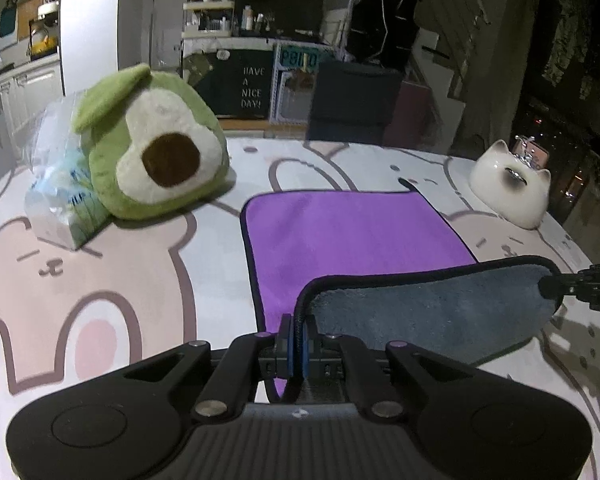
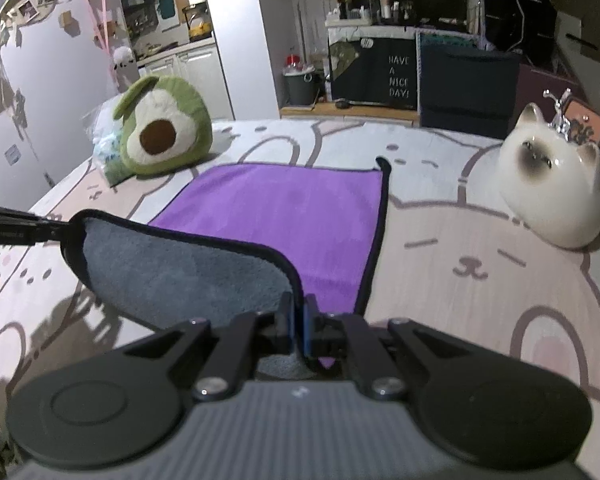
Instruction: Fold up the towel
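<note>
towel [image 1: 352, 236]: purple on its upper face, grey on the underside, dark piping along every edge
pose: far part lies flat; near edge is lifted off the surface and turned forward, so the grey side [image 2: 172, 268] shows
place: about the middle of the printed desk cover, far edge toward the desk's far side
near corners: both raised, one at each end of the lifted edge
far right corner: piping curls up a little [image 2: 384, 164]
</note>
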Demonstrator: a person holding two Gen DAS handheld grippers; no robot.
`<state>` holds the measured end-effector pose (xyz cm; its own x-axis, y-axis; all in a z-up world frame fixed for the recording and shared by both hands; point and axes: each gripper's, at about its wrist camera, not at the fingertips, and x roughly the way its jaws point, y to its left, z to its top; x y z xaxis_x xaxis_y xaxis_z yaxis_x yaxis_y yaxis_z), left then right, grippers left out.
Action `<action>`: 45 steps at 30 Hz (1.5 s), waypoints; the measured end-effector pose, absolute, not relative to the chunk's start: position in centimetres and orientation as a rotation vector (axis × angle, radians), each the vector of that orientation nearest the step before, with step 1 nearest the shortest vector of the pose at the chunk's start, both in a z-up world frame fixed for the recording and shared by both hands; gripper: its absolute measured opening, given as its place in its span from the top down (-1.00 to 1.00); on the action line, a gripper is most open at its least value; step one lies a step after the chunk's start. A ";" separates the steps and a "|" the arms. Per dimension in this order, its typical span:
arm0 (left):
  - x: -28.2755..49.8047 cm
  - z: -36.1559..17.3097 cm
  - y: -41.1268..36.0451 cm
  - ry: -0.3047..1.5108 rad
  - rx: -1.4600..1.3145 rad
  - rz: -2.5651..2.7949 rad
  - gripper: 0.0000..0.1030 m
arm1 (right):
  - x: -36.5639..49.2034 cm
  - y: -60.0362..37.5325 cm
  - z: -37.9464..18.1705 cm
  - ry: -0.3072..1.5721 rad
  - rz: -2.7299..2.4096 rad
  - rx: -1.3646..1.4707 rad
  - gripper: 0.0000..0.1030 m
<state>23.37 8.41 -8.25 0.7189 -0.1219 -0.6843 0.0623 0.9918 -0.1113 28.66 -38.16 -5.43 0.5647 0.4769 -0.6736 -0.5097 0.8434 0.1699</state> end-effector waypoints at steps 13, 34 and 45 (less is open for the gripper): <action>27.0 -8.5 8.7 0.685 -0.086 -0.057 0.93 | 31.8 -36.9 -4.7 0.680 0.533 -0.036 0.90; 34.9 -10.7 10.4 0.651 -0.088 -0.039 0.93 | 39.6 -34.6 -6.3 0.661 0.470 0.046 0.90; 38.9 -11.6 11.0 0.647 -0.089 -0.043 0.93 | 43.2 -33.3 -8.1 0.682 0.440 0.075 0.90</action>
